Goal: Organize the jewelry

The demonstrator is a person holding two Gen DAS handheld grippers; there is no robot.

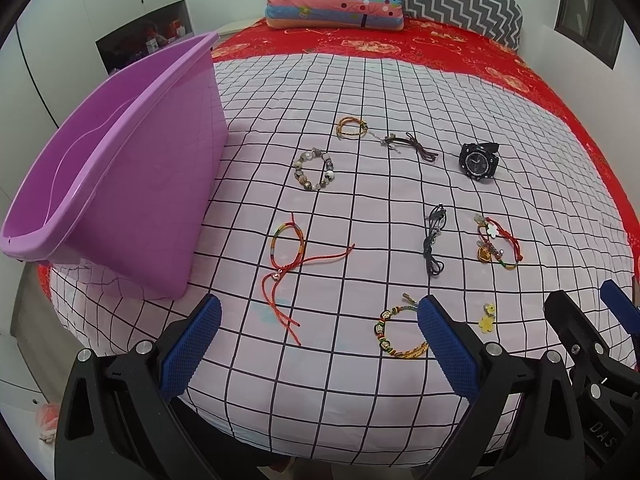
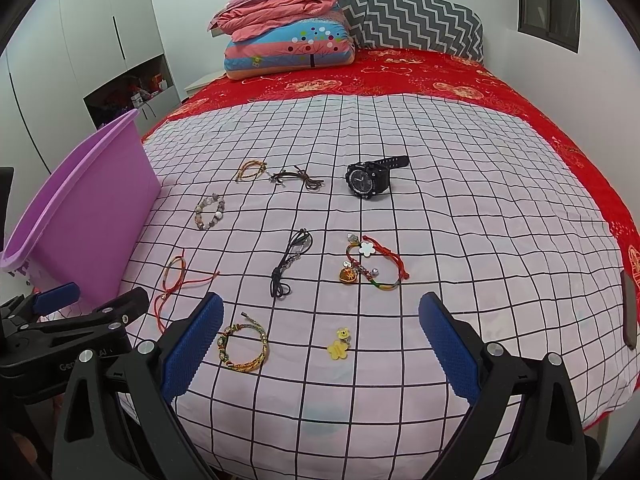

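Several pieces of jewelry lie on a checked cloth (image 1: pixel 400 80) on the bed: a black watch (image 1: pixel 478 159), a beaded bracelet (image 1: pixel 314 169), a gold cord bracelet (image 1: pixel 352 127), a brown cord (image 1: pixel 412 146), a black cord (image 1: pixel 434 240), a red string bracelet (image 1: pixel 288 252), a charm bracelet (image 1: pixel 498 244), a gold beaded bracelet (image 1: pixel 400 336) and a yellow charm (image 1: pixel 487 319). A purple tub (image 1: pixel 120 184) stands at the left. My left gripper (image 1: pixel 320 320) is open and empty above the near edge. My right gripper (image 2: pixel 320 320) is open and empty, above the yellow charm (image 2: pixel 339 345).
Folded pink bedding and pillows (image 2: pixel 288 36) are stacked at the head of the red bedspread (image 2: pixel 440 80). White wardrobes (image 2: pixel 100 40) stand at the left. A dark object (image 2: pixel 629 312) lies at the bed's right edge.
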